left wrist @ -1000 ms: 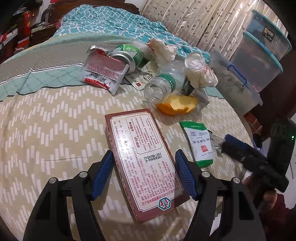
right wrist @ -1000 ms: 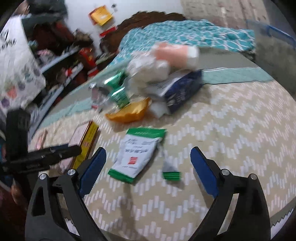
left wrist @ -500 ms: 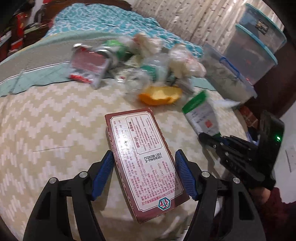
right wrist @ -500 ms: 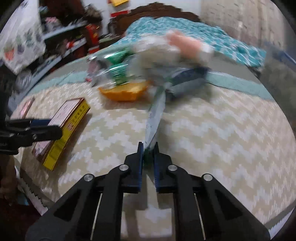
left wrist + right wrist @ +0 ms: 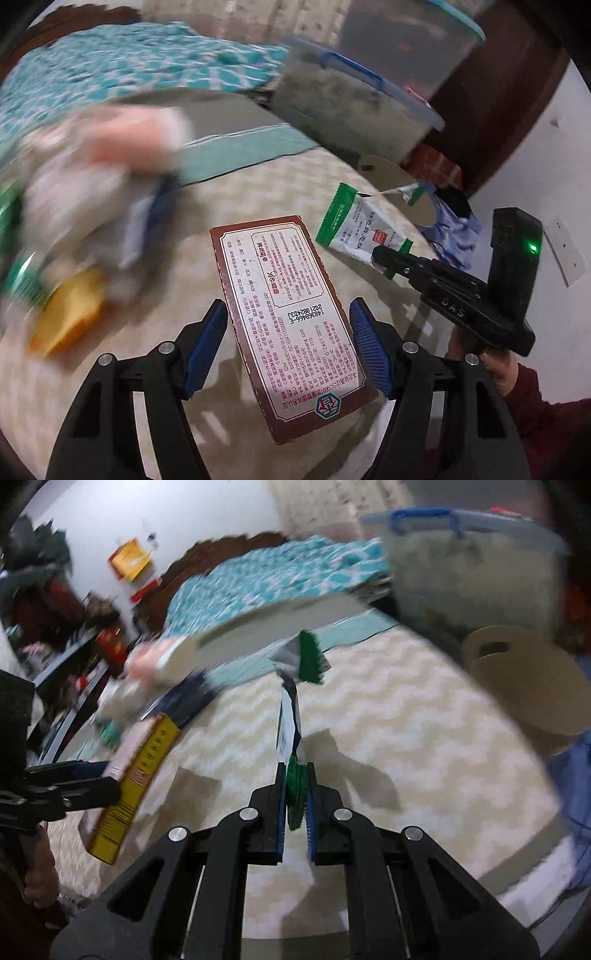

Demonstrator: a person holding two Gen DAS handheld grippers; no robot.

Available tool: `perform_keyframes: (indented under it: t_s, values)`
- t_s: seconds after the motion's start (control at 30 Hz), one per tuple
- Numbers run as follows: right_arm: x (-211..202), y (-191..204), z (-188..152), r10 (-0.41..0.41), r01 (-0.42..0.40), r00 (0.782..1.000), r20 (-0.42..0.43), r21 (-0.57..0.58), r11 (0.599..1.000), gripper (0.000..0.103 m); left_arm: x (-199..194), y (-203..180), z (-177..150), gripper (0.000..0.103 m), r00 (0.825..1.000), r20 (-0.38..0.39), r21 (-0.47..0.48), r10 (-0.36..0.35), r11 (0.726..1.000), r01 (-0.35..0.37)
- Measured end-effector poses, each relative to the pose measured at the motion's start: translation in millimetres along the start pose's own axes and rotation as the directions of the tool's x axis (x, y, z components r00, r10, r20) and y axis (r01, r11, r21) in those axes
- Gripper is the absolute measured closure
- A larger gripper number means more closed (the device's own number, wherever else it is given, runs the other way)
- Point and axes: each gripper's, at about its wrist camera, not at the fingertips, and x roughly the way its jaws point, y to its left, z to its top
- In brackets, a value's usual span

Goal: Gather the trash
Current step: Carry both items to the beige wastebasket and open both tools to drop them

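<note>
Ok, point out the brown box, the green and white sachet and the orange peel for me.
brown box (image 5: pixel 284 302), left wrist view, middle of its printed face.
green and white sachet (image 5: pixel 360 229), left wrist view, white centre panel.
orange peel (image 5: pixel 70 314), left wrist view, blurred middle.

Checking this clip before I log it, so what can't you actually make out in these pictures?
- Left wrist view: trash pile smeared by motion blur; items can't be told apart.
- Right wrist view: green and white sachet seen edge-on, print unreadable.
- Left wrist view: brown carton, its underside is hidden.
- Both views: storage bin contents blurred.
</note>
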Motion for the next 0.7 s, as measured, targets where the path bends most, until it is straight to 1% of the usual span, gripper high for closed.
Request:
perform_keyframes:
  t_s: [0.03, 0.07, 0.2, 0.23, 0.27, 0.3, 0.33, 0.37, 0.4, 0.43, 0.47, 0.5, 0.53, 0.57, 0.6, 0.63, 0.67, 0.7]
  values:
    - [0.0, 0.0, 0.0, 0.0, 0.0, 1.0, 0.0, 0.0, 1.0, 0.092, 11.4, -9.0, 11.4, 0.038, 1.0, -0.011, 0.011, -0.012, 1.0, 0.012]
    - [-8.4, -21.6, 7.4, -0.023, 0.022, 0.999, 0.031, 0.026, 0.999, 0.092, 20.8, -17.0, 20.7, 0.038, 1.0, -0.019, 0.019, -0.023, 1.0, 0.024]
    - [-20.9, -68.7, 22.5, -0.087, 0.08, 0.992, 0.088, 0.088, 0.993, 0.092, 69.3, -60.5, 72.4, 0.038, 0.994, -0.062, 0.084, -0.085, 0.992, 0.09]
    - [-24.8, -87.3, 28.5, -0.117, 0.105, 0.987, 0.106, 0.115, 0.988, 0.092, 80.6, -71.4, 83.3, 0.038, 0.992, -0.075, 0.1, -0.097, 0.99, 0.105]
    - [-24.8, -87.3, 28.5, -0.117, 0.105, 0.987, 0.106, 0.115, 0.988, 0.092, 95.5, -84.6, 96.9, 0.038, 0.989, -0.094, 0.119, -0.115, 0.985, 0.126]
    - [-29.0, -116.6, 39.6, -0.159, 0.137, 0.979, 0.129, 0.161, 0.977, 0.092, 109.9, -97.2, 108.9, 0.038, 0.985, -0.113, 0.136, -0.129, 0.98, 0.144]
    - [-30.9, -130.2, 44.0, -0.176, 0.149, 0.975, 0.135, 0.186, 0.971, 0.092, 122.4, -108.4, 118.4, 0.038, 0.982, -0.128, 0.15, -0.14, 0.976, 0.159]
    - [-30.9, -130.2, 44.0, -0.176, 0.149, 0.975, 0.135, 0.186, 0.971, 0.092, 138.2, -121.7, 130.2, 0.038, 0.978, -0.143, 0.167, -0.152, 0.97, 0.175]
    - [-30.6, -141.0, 48.8, -0.192, 0.162, 0.972, 0.137, 0.204, 0.965, 0.092, 152.3, -133.2, 140.1, 0.038, 0.976, -0.151, 0.18, -0.159, 0.966, 0.185]
    - [-30.1, -153.7, 54.3, -0.211, 0.178, 0.968, 0.137, 0.221, 0.959, 0.092, 161.8, -141.0, 145.9, 0.038, 0.974, -0.155, 0.188, -0.163, 0.963, 0.191]
    - [-26.2, -177.1, 60.8, -0.224, 0.186, 0.966, 0.126, 0.26, 0.948, 0.092, 177.0, -151.8, 155.1, 0.037, 0.972, -0.162, 0.197, -0.17, 0.96, 0.2]
    - [-23.9, -188.9, 63.8, -0.213, 0.167, 0.969, 0.128, 0.301, 0.939, 0.088, 186.1, -158.8, 160.5, 0.035, 0.971, -0.166, 0.199, -0.172, 0.959, 0.203]
    - [-23.0, -196.3, 63.9, -0.191, 0.138, 0.972, 0.134, 0.331, 0.934, 0.088, 199.6, -167.0, 167.1, 0.024, 0.969, -0.178, 0.2, -0.169, 0.958, 0.204]
    - [-23.0, -196.3, 63.9, -0.191, 0.138, 0.972, 0.134, 0.331, 0.934, 0.087, 211.6, -173.8, 172.5, 0.014, 0.97, -0.188, 0.199, -0.155, 0.961, 0.192]
    - [-21.8, -207.1, 64.1, -0.157, 0.092, 0.977, 0.146, 0.378, 0.921, 0.073, 217.3, -176.8, 175.4, 0.013, 0.972, -0.186, 0.197, -0.146, 0.963, 0.183]
    - [-23.0, -219.8, 62.9, -0.142, 0.057, 0.976, 0.167, 0.434, 0.899, 0.037, 223.5, -180.5, 178.8, 0.013, 0.974, -0.18, 0.197, -0.135, 0.965, 0.17]
    - [-23.0, -219.8, 62.9, -0.142, 0.057, 0.976, 0.167, 0.434, 0.899, 0.027, 227.2, -182.6, 181.3, 0.01, 0.975, -0.18, 0.193, -0.132, 0.967, 0.167]
    - [-28.0, -223.4, 60.5, -0.172, 0.069, 0.967, 0.189, 0.455, 0.888, 0.024, 226.5, -181.5, 183.0, 0.011, 0.975, -0.178, 0.176, -0.134, 0.97, 0.166]
